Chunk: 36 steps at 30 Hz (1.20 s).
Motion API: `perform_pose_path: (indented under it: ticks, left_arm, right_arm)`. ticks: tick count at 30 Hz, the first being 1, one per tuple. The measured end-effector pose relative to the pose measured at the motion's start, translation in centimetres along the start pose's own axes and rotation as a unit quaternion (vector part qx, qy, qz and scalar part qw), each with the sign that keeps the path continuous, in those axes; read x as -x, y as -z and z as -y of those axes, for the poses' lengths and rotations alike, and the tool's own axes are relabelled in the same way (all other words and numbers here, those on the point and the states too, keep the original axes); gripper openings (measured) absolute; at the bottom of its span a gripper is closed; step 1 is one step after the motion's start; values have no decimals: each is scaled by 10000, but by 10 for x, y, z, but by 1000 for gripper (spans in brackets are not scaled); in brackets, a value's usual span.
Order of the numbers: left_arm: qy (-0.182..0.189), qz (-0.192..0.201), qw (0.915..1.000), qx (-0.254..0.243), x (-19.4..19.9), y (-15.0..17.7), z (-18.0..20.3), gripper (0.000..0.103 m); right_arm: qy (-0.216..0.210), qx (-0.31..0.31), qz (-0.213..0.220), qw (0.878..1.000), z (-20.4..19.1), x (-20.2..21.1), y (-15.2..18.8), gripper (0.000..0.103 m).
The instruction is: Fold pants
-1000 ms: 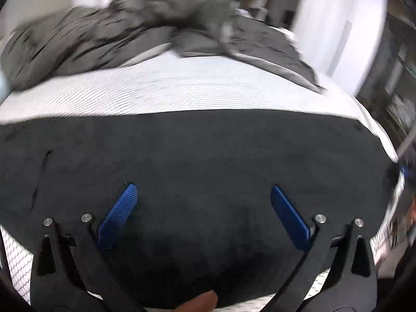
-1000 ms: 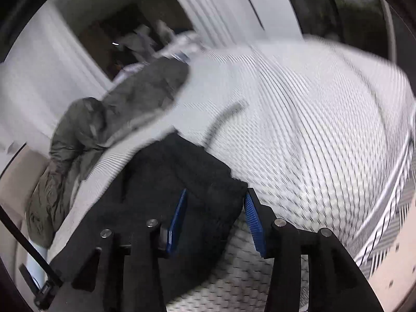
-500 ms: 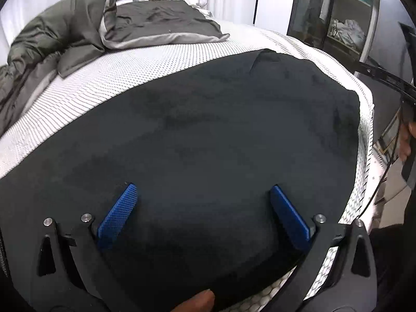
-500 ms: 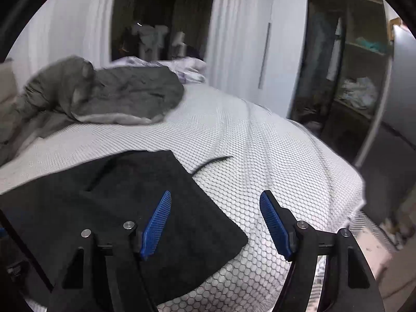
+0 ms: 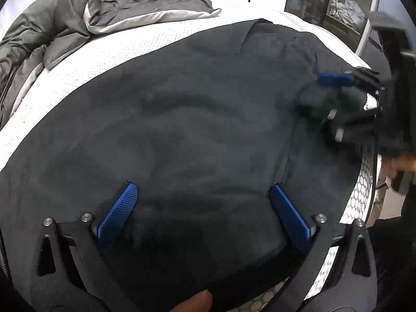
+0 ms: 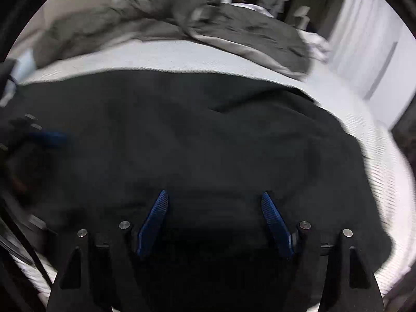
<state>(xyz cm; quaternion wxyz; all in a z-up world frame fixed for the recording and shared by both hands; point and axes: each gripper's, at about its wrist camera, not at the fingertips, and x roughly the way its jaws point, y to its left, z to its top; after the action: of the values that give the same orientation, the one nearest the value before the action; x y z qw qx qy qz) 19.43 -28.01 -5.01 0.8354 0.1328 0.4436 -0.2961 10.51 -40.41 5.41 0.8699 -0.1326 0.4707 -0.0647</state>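
Dark pants (image 5: 195, 130) lie spread flat across a white bed, filling most of both views (image 6: 208, 143). My left gripper (image 5: 202, 187) hovers low over their near part, open, with only flat cloth under its blue pads. My right gripper (image 6: 214, 194) is also over the pants and its jaws are opening; cloth lies beneath them but the pads do not press on it. In the left wrist view the right gripper (image 5: 330, 101) shows blurred at the pants' right end, near the bed edge. A blurred blue pad (image 6: 49, 137) of the left gripper shows at the far left.
A crumpled grey duvet (image 5: 65, 26) is heaped at the head of the bed (image 6: 182, 20). The white quilted mattress (image 5: 78, 78) shows around the pants. An open wardrobe with shelves (image 5: 338, 5) stands past the bed's right edge. A person's hand (image 5: 400, 163) holds the right gripper.
The right gripper swung from the pants' corner to above their middle, rolled, and its jaws widened. The left gripper shifted along the pants, and the right gripper came into its view.
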Motion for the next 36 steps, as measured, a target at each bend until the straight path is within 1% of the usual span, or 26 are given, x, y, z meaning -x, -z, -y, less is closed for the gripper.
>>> perform_pose_path:
  ticks: [2,3,4,5,7,9,11,13,15,17,18,20,21,22,23,24,25,26,27,28,29,31,33,34,35,36]
  left_arm:
    - [19,18,10000,-1,2,3,-3,103]
    - [18,33,10000,-13,3,5,-3,103]
    - [11,52,10000,-20,3,6,-3,103]
    - [-1,66,10000,-26,4,7,-3,103]
    - [9,77,10000,-12,6,7,-4,103]
    - [86,70,9999,39,13,4,-7,102]
    - [171,168,9997,31,21,0,-8,102]
    - [164,319,9994,9,28,-8,-9,102]
    - [-23,328,9994,-116,24,-21,-11,102]
    - [-290,310,9988,-223,14,-35,-12,102]
    - [-356,286,9986,-277,8,-42,-12,102]
    - [-436,65,9983,-371,-10,-51,-17,103]
    - [-410,-109,9984,-360,-19,-53,-23,103]
    - [-306,-137,9990,-301,-24,-53,-26,103]
    - [-88,-78,9998,-131,-25,-52,-35,103]
    - [51,-77,10000,-1,-25,-50,-41,103]
    - [78,-91,9999,21,-24,-50,-44,103]
    - [73,-77,9999,19,-23,-49,-46,103]
    - [11,-84,10000,12,-22,-48,-48,103]
    - [-20,-113,9999,3,-21,-48,-50,103]
    - [-1,-144,9999,15,-20,-48,-53,103]
    - [-43,-54,10000,47,-13,-51,-57,103]
    - [-157,149,9998,40,-6,-57,-63,103]
    - [-184,237,9995,114,-3,-59,-69,103]
    - [-173,281,9991,275,-3,-62,-79,103]
    - [-196,262,9987,398,-5,-64,-87,103]
  right_arm:
    - [587,-258,25,9979,31,5,13,76]
    - [677,-453,6,9967,44,7,16,77]
    - [993,-700,-71,9926,56,5,20,77]
    - [1129,-830,-112,9901,64,4,23,77]
    - [907,-1116,-83,9896,78,6,28,77]
    - [913,-1152,91,9891,78,16,23,77]
    - [842,-1090,369,9898,66,27,12,77]
    - [571,-1032,572,9914,57,38,2,78]
    - [217,-1026,612,9926,45,35,-9,80]
    - [-172,-993,451,9939,35,20,-23,80]
    - [-275,-914,354,9948,31,7,-30,80]
    - [-239,-665,76,9975,18,-22,-43,80]
    - [-143,-509,-83,9986,15,-32,-45,79]
    - [8,-394,-198,9990,16,-41,-48,79]
    - [203,-385,-262,9987,22,-48,-51,74]
    - [349,-456,-288,9979,30,-47,-52,67]
    - [341,-659,-310,9968,44,-44,-52,55]
    - [434,-789,-345,9953,52,-44,-52,55]
    - [799,-877,-349,9923,61,-43,-51,55]
    - [891,-874,-328,9916,64,-43,-49,55]
    - [814,-883,-317,9923,63,-41,-47,55]
    - [856,-851,-258,9924,60,-36,-52,55]
    - [494,-925,-12,9945,51,-20,-52,56]
    - [207,-944,154,9952,44,-14,-60,60]
    - [59,-933,214,9954,41,-21,-74,64]
    - [-104,-886,222,9958,34,-24,-82,66]
